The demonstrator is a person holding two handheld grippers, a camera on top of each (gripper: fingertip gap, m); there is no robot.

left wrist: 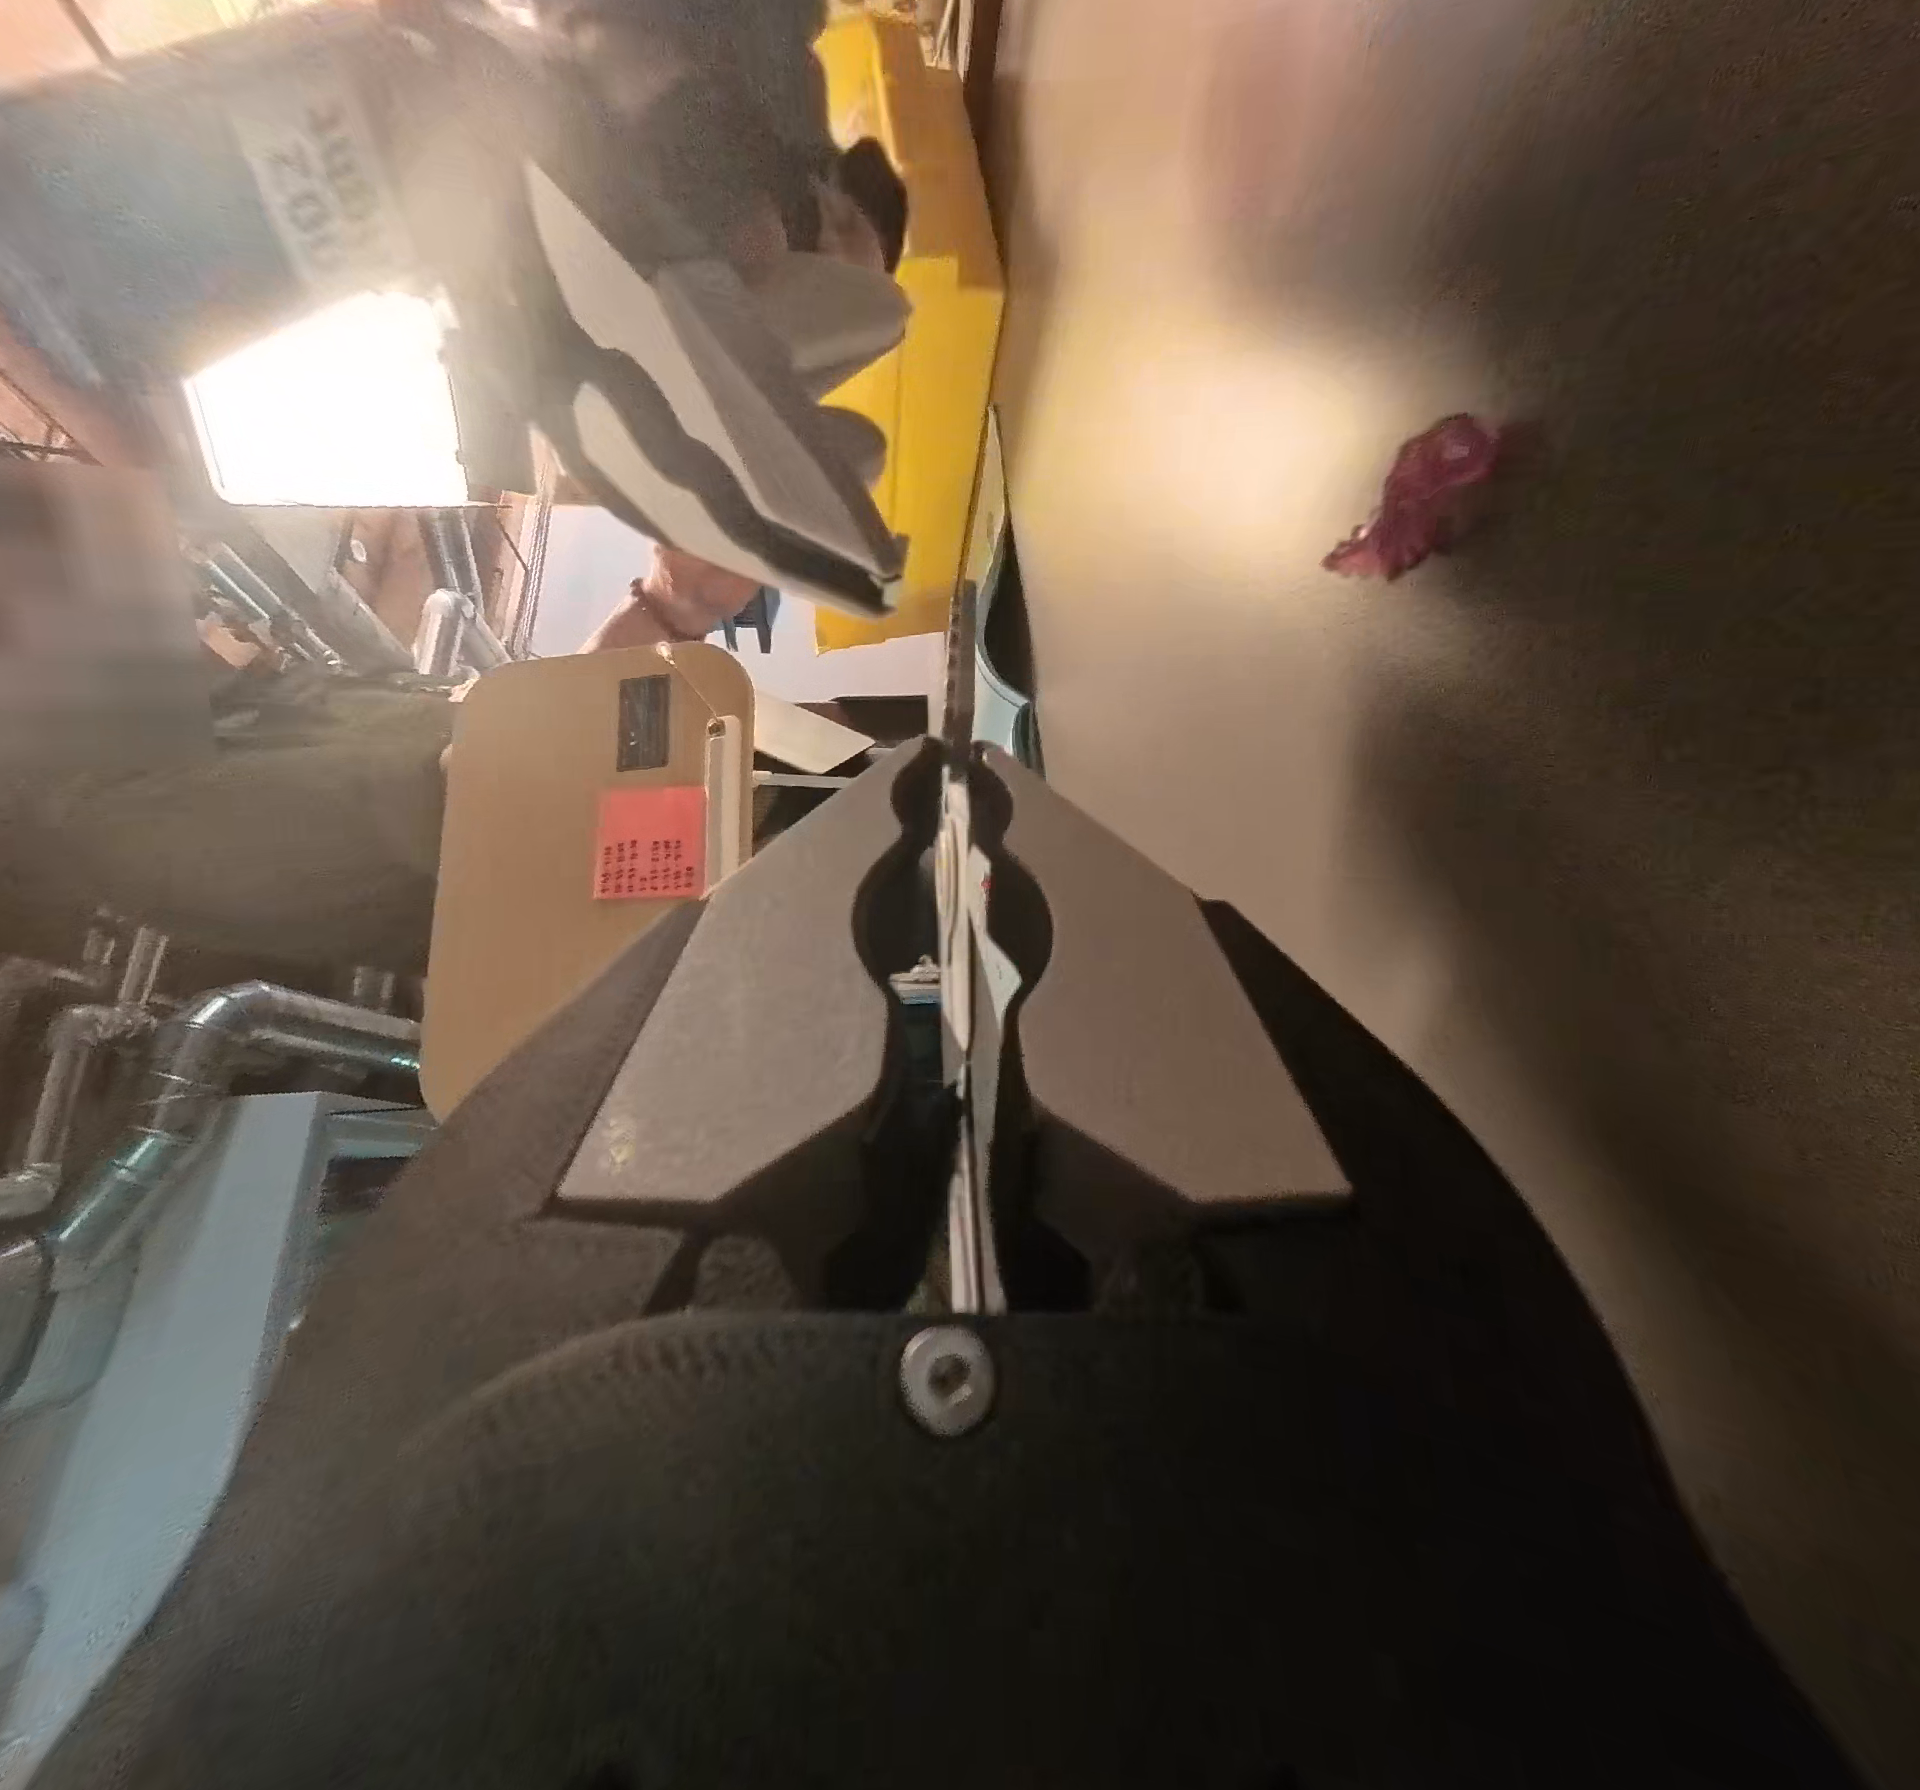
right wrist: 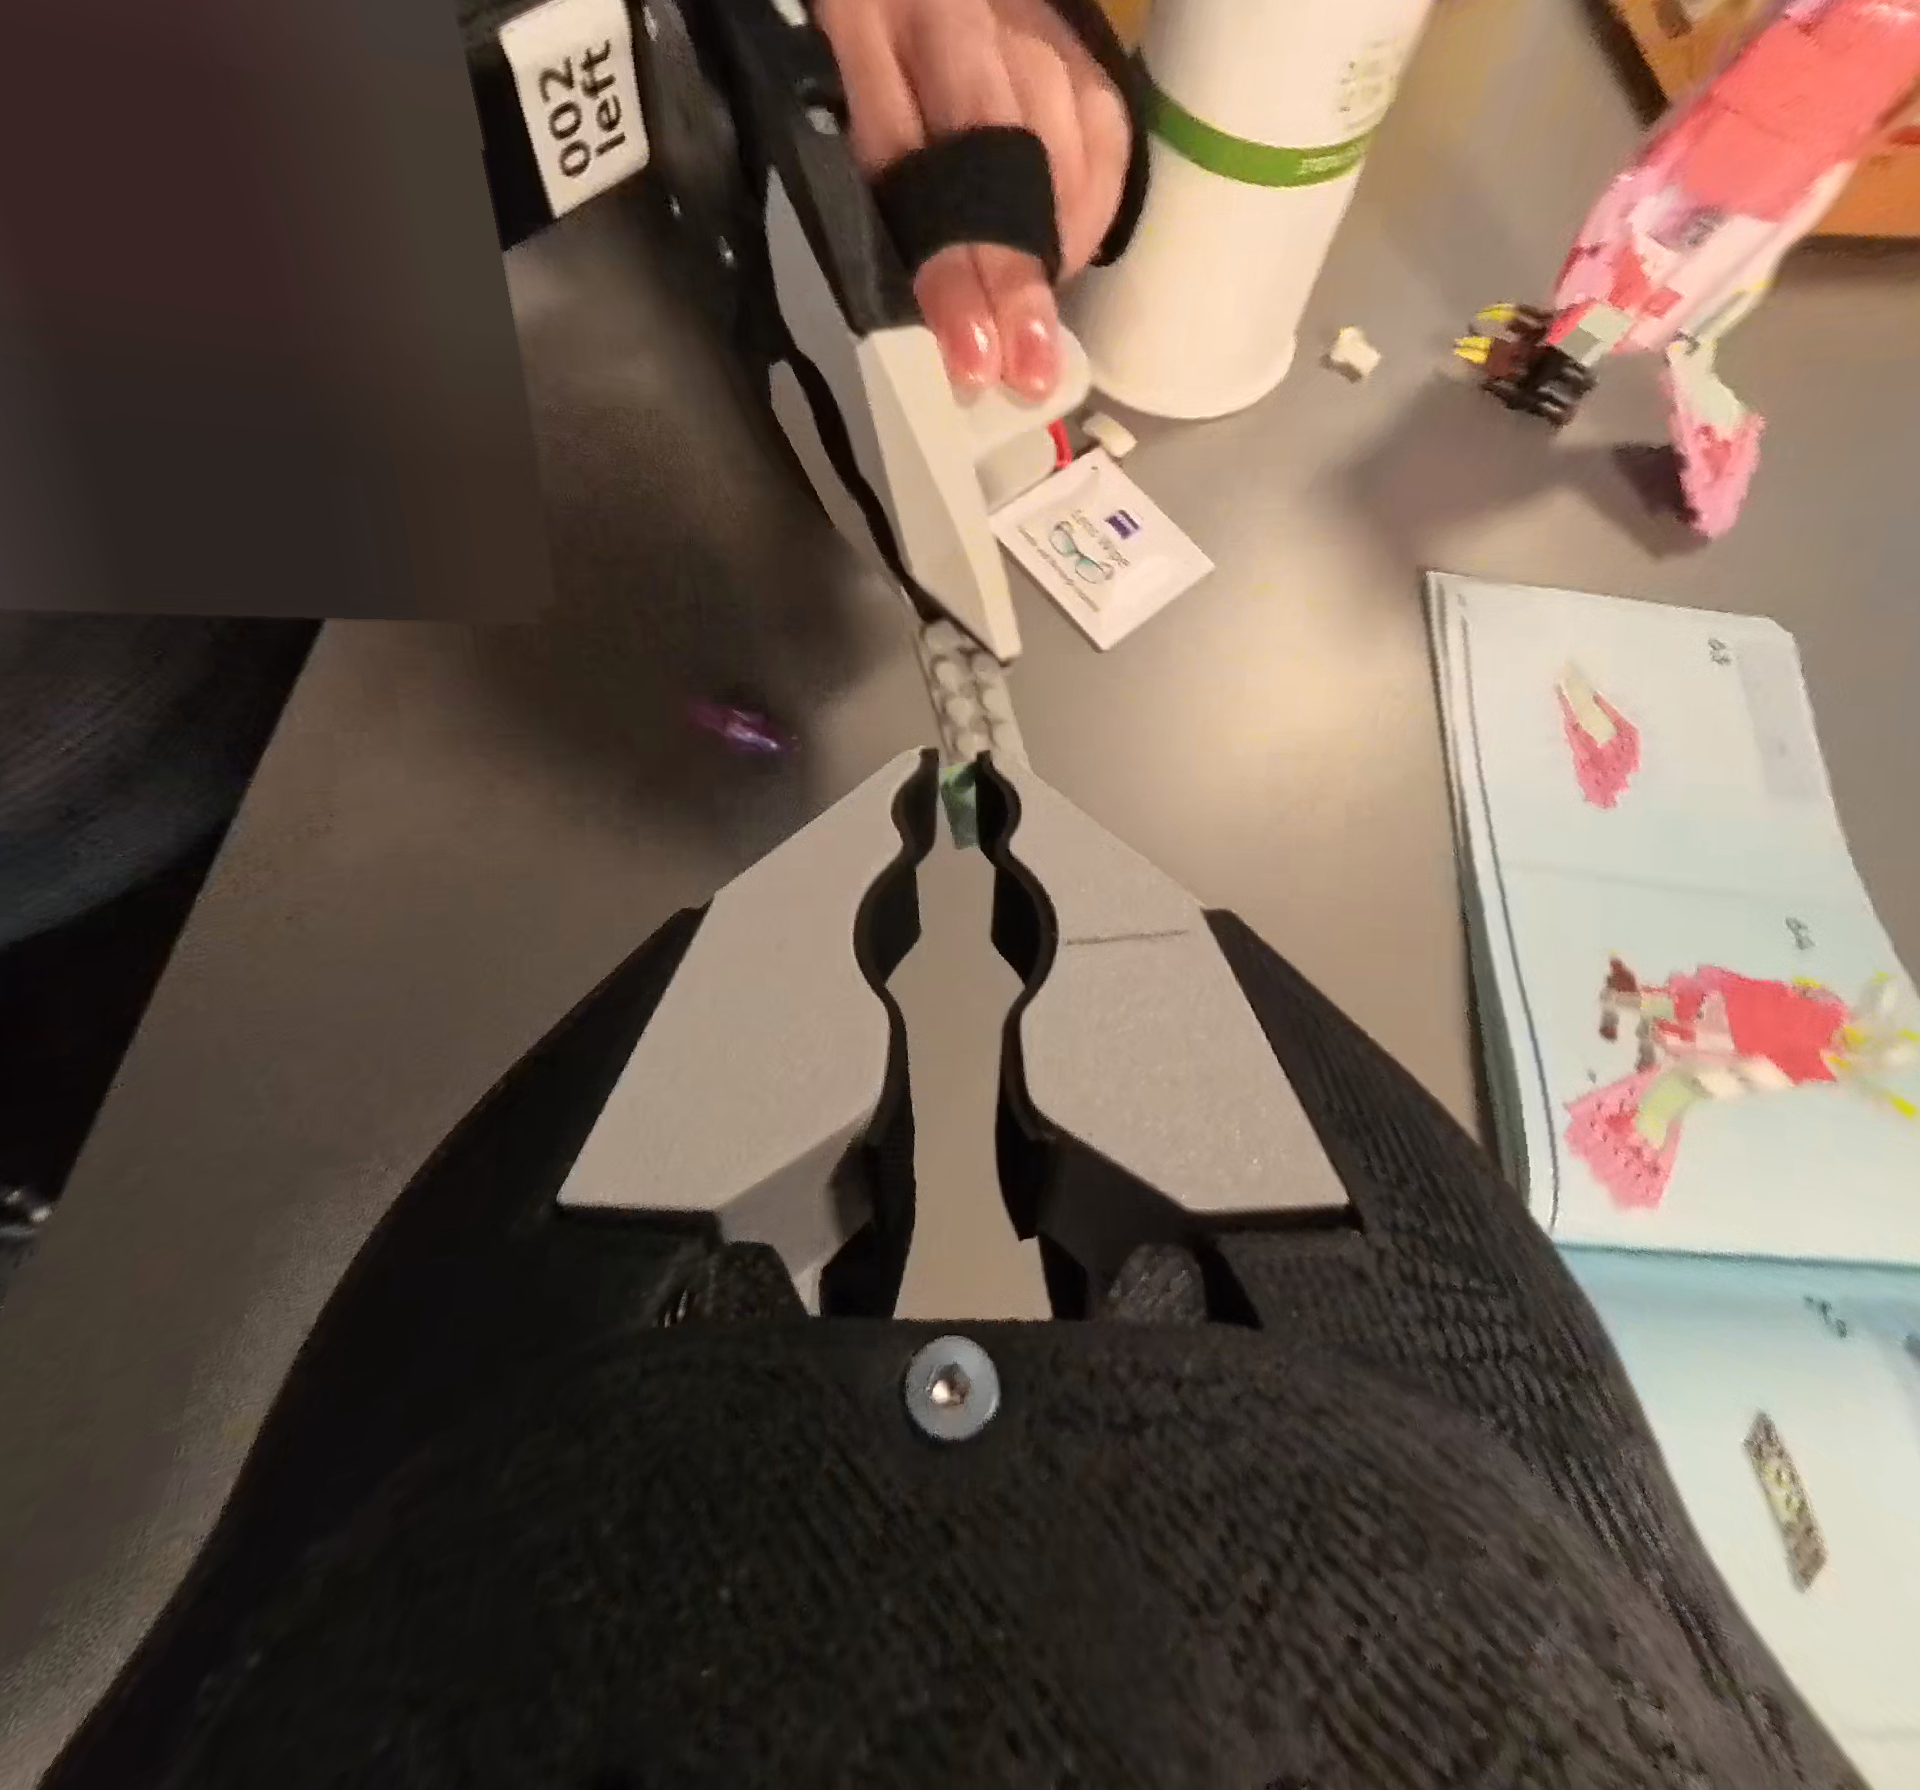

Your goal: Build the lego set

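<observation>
Surface: grey table (right wrist: pixel 1299 784), its left edge close beside both tools, bare room between booklet (right wrist: pixel 1662 909) and grippers.
Left gripper (right wrist: pixel 961 644): clamped on grey studded plate (right wrist: pixel 966 701).
Right gripper (right wrist: pixel 958 784): narrow, pinching small green piece (right wrist: pixel 958 805) that meets the plate's end.

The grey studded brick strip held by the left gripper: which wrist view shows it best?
The right wrist view: the grey studded strip shows its studs, running from the left gripper to the right gripper. The left wrist view shows it only edge-on.
</observation>
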